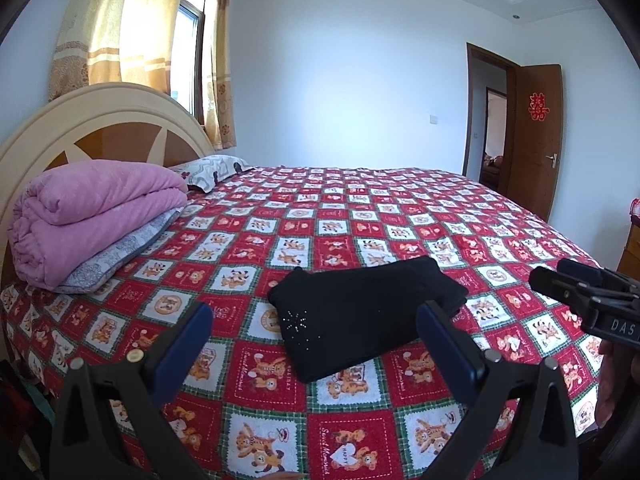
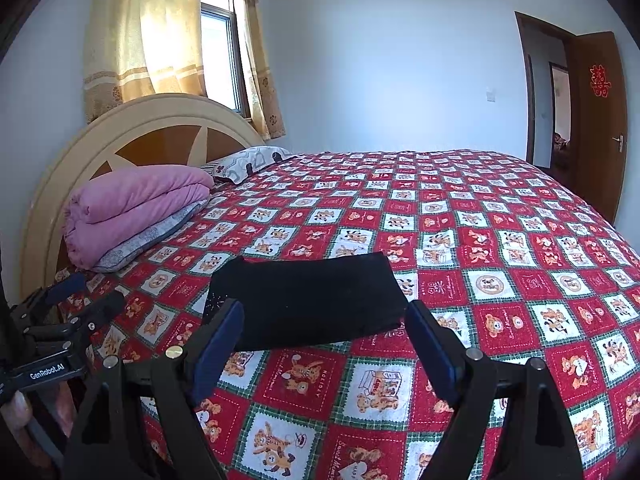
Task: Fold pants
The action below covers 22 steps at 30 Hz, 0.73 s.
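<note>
Black pants lie folded into a compact rectangle on the red patterned bedspread, with a small rhinestone motif near one end. They also show in the right wrist view. My left gripper is open and empty, held above the bed just short of the pants. My right gripper is open and empty, also just short of them. The right gripper shows at the right edge of the left wrist view, and the left gripper at the left edge of the right wrist view.
A folded pink quilt on a grey pillow sits by the headboard, with another pillow behind. A window with curtains is at the left and an open door at the far right.
</note>
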Tool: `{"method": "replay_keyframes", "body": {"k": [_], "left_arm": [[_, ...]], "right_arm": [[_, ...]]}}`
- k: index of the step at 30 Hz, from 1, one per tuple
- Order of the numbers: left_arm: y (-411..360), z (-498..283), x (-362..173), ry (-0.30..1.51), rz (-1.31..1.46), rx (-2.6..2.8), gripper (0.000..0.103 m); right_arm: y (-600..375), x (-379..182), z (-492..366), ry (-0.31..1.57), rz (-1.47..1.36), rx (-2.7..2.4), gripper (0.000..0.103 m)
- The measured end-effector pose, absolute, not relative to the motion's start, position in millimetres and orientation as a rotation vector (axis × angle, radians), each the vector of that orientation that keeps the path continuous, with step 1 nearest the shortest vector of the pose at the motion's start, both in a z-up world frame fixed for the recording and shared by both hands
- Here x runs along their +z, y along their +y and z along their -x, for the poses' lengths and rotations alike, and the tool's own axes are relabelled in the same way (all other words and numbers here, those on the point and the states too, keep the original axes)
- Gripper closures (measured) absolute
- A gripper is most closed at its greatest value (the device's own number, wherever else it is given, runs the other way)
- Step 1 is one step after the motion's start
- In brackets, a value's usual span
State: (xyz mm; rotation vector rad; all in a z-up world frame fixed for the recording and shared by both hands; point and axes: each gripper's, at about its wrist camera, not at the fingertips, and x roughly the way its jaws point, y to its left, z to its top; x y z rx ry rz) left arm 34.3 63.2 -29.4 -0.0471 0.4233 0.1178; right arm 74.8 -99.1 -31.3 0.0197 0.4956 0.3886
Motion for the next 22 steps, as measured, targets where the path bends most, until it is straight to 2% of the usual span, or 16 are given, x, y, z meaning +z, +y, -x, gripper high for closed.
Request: {"method": "replay_keyframes", "body": {"k": [22], "left_arm": [[67.8, -32.3, -32.0, 0.392, 0.069, 0.099, 0.000]], "right_arm": [[-86.7, -35.6, -70.1, 0.510, 0.020, 0.414, 0.019]]}}
